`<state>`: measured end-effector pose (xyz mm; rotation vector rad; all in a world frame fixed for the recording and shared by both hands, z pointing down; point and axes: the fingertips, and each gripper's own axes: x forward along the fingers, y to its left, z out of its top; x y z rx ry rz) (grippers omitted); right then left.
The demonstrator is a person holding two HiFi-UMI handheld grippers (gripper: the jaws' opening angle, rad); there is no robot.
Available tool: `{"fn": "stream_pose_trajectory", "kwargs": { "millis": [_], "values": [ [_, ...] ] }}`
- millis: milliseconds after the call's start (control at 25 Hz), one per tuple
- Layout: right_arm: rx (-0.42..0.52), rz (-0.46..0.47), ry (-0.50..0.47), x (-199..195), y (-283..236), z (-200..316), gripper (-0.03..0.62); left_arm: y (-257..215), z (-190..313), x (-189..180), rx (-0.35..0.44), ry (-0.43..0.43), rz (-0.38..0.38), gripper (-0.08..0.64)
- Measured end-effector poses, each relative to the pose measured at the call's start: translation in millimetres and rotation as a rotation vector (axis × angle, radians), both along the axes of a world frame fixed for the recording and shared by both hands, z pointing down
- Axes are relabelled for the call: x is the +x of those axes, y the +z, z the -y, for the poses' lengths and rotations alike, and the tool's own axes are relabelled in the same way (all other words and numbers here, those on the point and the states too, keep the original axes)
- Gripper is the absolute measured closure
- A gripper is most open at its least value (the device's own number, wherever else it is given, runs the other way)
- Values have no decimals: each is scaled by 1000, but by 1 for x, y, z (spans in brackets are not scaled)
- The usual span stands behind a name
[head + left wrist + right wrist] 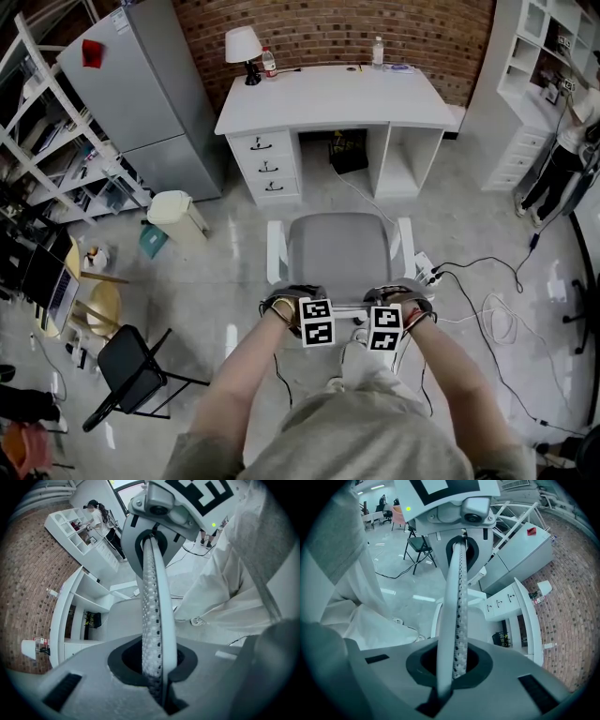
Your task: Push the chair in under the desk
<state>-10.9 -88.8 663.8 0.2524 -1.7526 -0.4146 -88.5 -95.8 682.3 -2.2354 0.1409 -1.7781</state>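
Office-like lab, desk [328,101], shelving [536,66], floor cables [498,323]

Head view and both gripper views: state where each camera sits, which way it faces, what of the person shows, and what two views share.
Head view: on the person's head, facing steeply down at the chair and desk; both forearms show.
Left gripper view: on the left gripper, along jaws shut on the chair back; pale clothing shows.
Right gripper view: on the right gripper, likewise clamped; same clothing.
Shared: both gripper views show the desk and the opposite gripper.
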Motion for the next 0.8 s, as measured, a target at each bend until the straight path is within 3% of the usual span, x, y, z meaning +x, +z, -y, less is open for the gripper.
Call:
{"fn": "stream_pose_trajectory", "kwargs": {
  "millis": [800],
  "values": [
    [30,-26,-41,18,2,46,581,0,39,16,3,-32,-2,528]
  ]
}}
